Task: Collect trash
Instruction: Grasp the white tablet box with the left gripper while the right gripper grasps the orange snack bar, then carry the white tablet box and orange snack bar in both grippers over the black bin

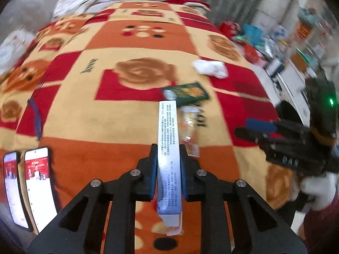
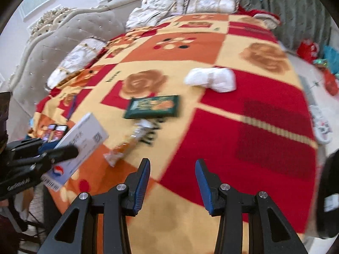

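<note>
Left wrist view — box (image 1: 168,148) edge-up, lengthwise along left tongs (image 1: 168,169).

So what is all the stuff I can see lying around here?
flat box: one, white with blue edge, clamped in the left claw
green packet: one, dark green, mid blanket
clear wrapper: one, see-through with orange, just in front of the green packet
white wad: one, white, farther back on the blanket
phones: two, screens lit, at the blanket's left edge
blanket: one, red, orange and cream, covering the bed
pillows: several, pale, at the far end
left claw: shut on the box
right claw: open, empty
</note>
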`<state>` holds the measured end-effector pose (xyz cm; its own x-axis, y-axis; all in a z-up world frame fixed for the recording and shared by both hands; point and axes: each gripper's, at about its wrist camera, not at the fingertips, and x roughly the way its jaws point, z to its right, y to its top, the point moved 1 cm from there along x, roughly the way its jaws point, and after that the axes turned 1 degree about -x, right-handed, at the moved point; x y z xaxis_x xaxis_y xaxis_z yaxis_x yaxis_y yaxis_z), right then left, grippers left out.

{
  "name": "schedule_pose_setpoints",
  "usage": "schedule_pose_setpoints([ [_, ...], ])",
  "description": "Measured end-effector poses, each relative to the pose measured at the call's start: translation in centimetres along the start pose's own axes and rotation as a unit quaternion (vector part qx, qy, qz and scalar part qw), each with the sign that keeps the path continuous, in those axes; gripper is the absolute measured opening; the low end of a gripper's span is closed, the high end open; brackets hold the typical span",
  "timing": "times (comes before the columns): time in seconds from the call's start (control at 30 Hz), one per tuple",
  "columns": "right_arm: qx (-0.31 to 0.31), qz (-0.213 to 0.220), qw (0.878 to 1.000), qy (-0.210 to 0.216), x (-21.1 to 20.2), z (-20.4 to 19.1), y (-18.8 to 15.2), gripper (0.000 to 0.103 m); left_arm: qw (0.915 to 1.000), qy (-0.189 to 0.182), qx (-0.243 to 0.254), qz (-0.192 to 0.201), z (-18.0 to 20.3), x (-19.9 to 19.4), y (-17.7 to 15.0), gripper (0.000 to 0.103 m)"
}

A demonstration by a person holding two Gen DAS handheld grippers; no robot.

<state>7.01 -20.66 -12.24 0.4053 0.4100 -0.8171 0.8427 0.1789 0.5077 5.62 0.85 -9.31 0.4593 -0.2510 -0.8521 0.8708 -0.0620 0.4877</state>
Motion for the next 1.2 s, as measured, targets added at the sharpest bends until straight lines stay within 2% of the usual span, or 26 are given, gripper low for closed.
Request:
schedule_pose_setpoints([
  [0.1, 0.004, -0.010, 0.999, 0.038, 2.2, -1.8, 0.9, 0.042, 0.9997, 0.007, -0.022, 0.001, -1.5, 0.3, 0.0, 0.016],
  [0.27, 0.008, -0.036, 0.997, 0.072, 6.2, -4.2, 1.9, 0.041, 0.9994, 0.012, -0.031, 0.002, -2.3, 0.6, -0.3, 0.016],
  [0.43, -0.031, -0.034, 0.998, 0.050, 7.4, -5.6, 2.0, 0.026, 0.9987, 0.014, -0.048, -0.004, -2.4, 1.6, -0.5, 0.016],
  [0.77, -0.034, -0.012, 0.998, 0.050, 2.5, -2.1, 0.5, 0.022, 0.9980, 0.021, -0.053, -0.027, -1.2, 4.4, -0.7, 0.016],
  [1.2, -0.012, 0.032, 0.999, 0.022, -3.0, 2.2, -1.2, 0.022, 0.9999, -0.013, -0.010, 0.005, 5.5, 2.8, 2.1, 0.016],
])
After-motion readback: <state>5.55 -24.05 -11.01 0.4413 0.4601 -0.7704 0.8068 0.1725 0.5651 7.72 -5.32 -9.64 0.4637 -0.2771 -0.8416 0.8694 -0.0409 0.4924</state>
